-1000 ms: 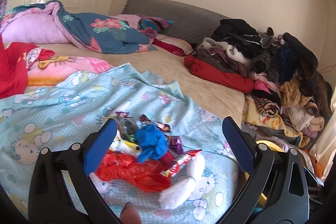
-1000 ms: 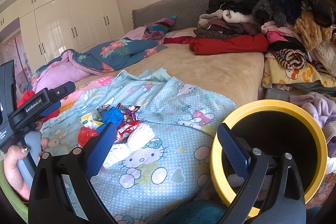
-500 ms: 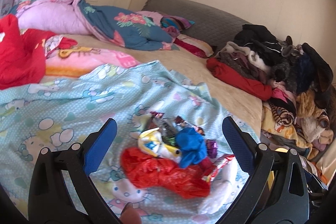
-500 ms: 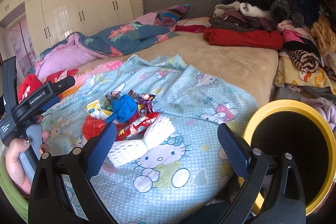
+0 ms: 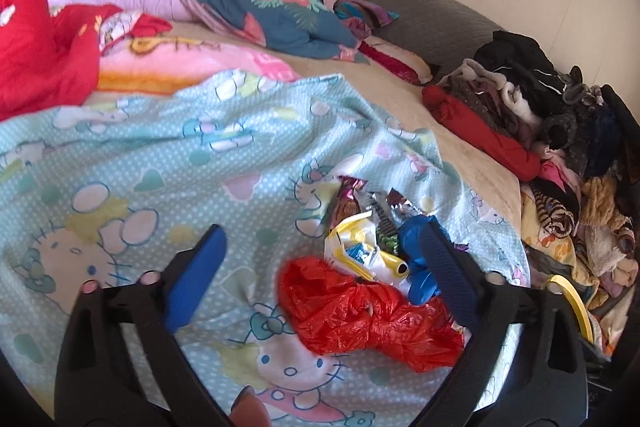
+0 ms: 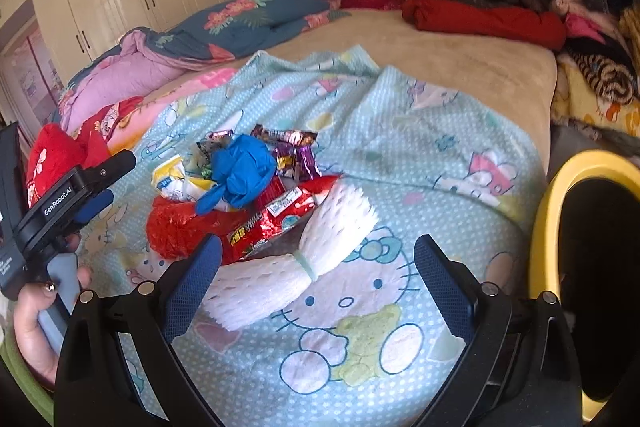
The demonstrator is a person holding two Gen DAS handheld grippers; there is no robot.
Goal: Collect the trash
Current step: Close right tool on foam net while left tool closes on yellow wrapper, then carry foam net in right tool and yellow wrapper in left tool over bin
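Pale-blue cartoon-cat sheet (image 5: 168,155), one, spread across one bed (image 6: 460,63). One heap of folded clothes (image 5: 552,131) along the bed's far side. One yellow-rimmed black bin (image 6: 552,227) at the bed's edge, right of the sheet. Two grippers: left gripper (image 5: 324,275), jaws wide but closing, nothing pressed between the pads, one pad overlapping the blue piece in the left wrist view; right gripper (image 6: 318,279), jaws spread apart and empty, white foam below and between them. One trash pile (image 6: 248,195) on the sheet: one crumpled red plastic bag (image 5: 360,311), one white foam net sleeve (image 6: 296,267), one blue crumpled piece (image 6: 240,171), one red snack wrapper (image 6: 276,215), one yellow-and-white wrapper (image 5: 360,251), several foil wrappers (image 6: 292,147), count unclear. Compared with a second earlier: pile larger and nearer in both wrist views, left jaws slightly narrower, bin further toward the right edge.
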